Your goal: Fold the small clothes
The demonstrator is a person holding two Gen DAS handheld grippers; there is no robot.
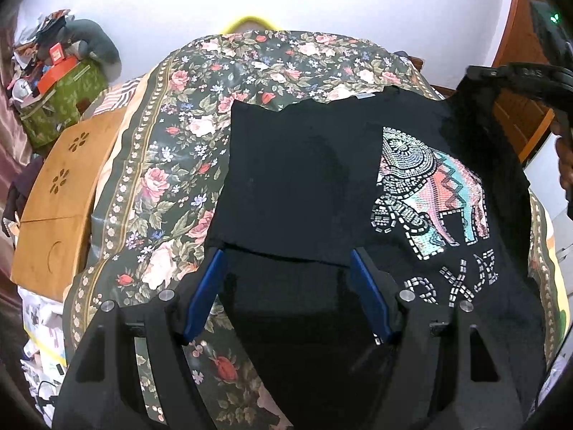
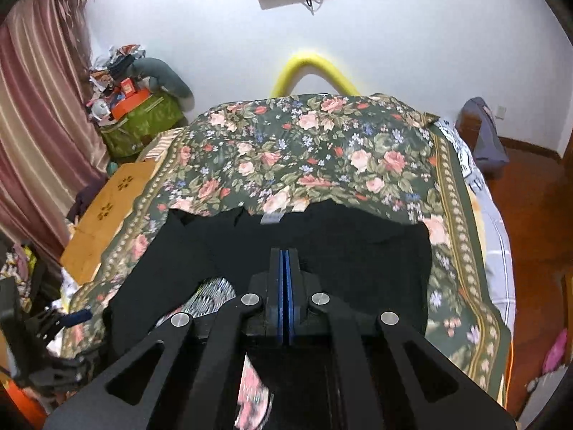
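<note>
I saw a big bed (image 1: 172,165) with a flowery cover filling most of both views. A white wall (image 2: 394,36) stood at the far end, and a pink curtain (image 2: 32,114) hung on the left.

A black shirt (image 1: 297,186) lay on the bed cover, on the near side. One part of it was folded over, so a black flap covered its left half. On its right half I saw a shiny elephant picture (image 1: 429,193) in pink, teal and silver, with silver letters below it.

A wooden board (image 1: 61,193) with little flower cut-outs lay on the left side of the bed. Farther off on the left, a green box (image 2: 143,122) was piled with odds and ends, and a grey soft toy (image 2: 164,75) lay on top. A yellow bent tube (image 2: 315,68) poked up behind the far end of the bed.

My left gripper (image 1: 286,286) was spread wide with its blue pads (image 1: 206,294) apart. It sat over the near edge of the shirt, with nothing between the pads.

My right gripper (image 2: 285,286) was clenched tight, its blue pads pressed together. I could not tell if any cloth was pinched in there. It sat over the black shirt, on the near right side.
</note>
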